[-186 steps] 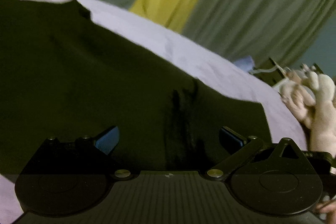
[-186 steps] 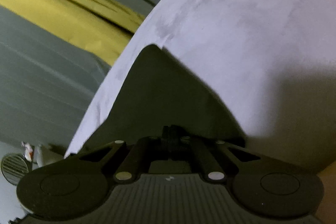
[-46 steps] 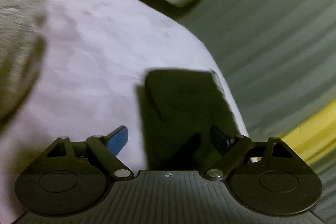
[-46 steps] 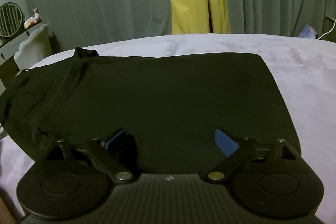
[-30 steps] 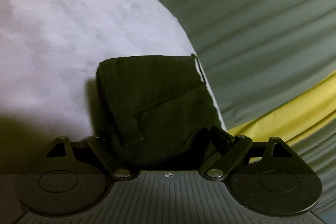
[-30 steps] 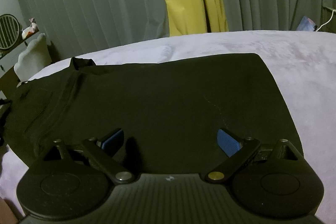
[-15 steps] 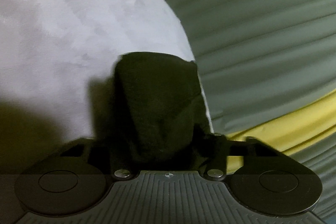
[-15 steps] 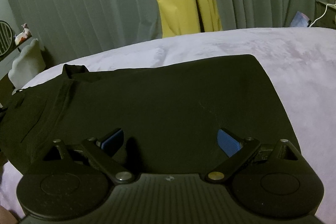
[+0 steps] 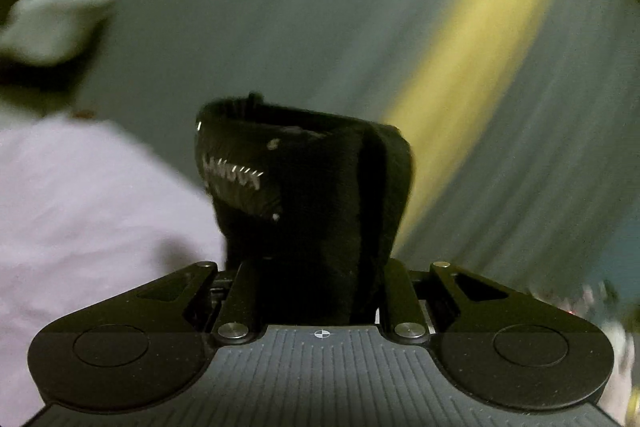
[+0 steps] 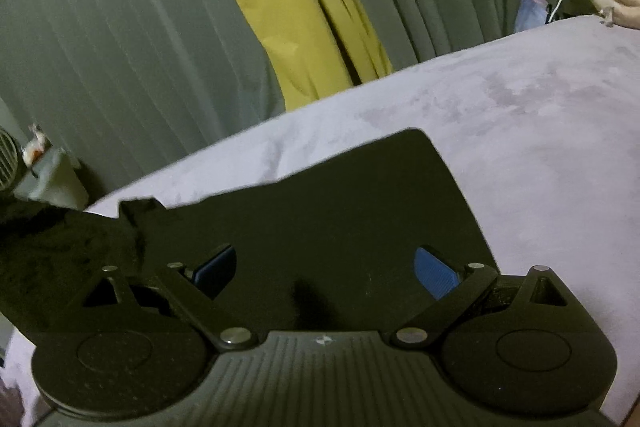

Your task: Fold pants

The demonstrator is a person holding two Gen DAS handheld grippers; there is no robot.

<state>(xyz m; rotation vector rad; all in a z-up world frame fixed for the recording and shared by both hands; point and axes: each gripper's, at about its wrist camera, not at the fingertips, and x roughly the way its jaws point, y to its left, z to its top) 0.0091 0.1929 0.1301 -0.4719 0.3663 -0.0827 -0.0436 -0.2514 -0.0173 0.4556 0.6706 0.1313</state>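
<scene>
Left gripper (image 9: pixel 320 267) has its jaws closing on a bunched end of the black pants (image 9: pixel 304 187), lifted clear of the lilac bed cover (image 9: pixel 92 211). Right gripper (image 10: pixel 326 265) hovers with blue pads (image 10: pixel 436 277) spread apart over the pants (image 10: pixel 340 195) lying flat on the bed cover (image 10: pixel 540 147). Beyond the bed cover hang grey curtains (image 10: pixel 120 39) with a yellow panel (image 10: pixel 296 15).
</scene>
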